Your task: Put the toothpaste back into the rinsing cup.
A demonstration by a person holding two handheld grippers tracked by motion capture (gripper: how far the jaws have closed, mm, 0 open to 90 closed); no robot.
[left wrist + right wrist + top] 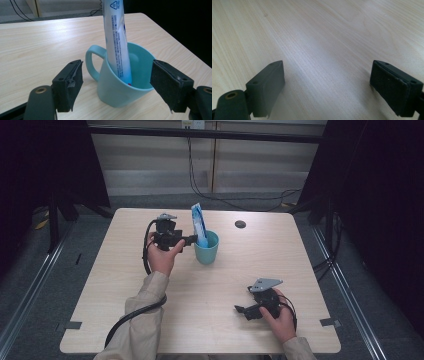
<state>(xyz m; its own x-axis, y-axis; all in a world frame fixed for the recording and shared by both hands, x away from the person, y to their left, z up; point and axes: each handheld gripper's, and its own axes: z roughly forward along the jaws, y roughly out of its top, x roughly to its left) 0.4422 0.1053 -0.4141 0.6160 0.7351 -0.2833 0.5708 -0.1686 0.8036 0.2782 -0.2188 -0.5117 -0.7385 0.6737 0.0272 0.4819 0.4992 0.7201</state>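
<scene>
A light blue mug point(207, 249) point(120, 82) stands upright near the middle of the wooden table point(125, 285). A white and blue tube point(199, 224) point(117, 42) leans inside it and sticks well above the rim. My left gripper point(190, 240) point(116, 87) is open just left of the mug, its jaws wide on either side of the mug without touching it. The mug's handle faces the left gripper. My right gripper point(241, 310) point(329, 87) is open low over bare tabletop at the front right, nothing between its jaws.
A small dark round disc point(240, 224) lies on the table at the back right. Black cables point(235, 200) run across the floor behind the table. Dark curtains and metal frame legs point(55, 215) flank both sides.
</scene>
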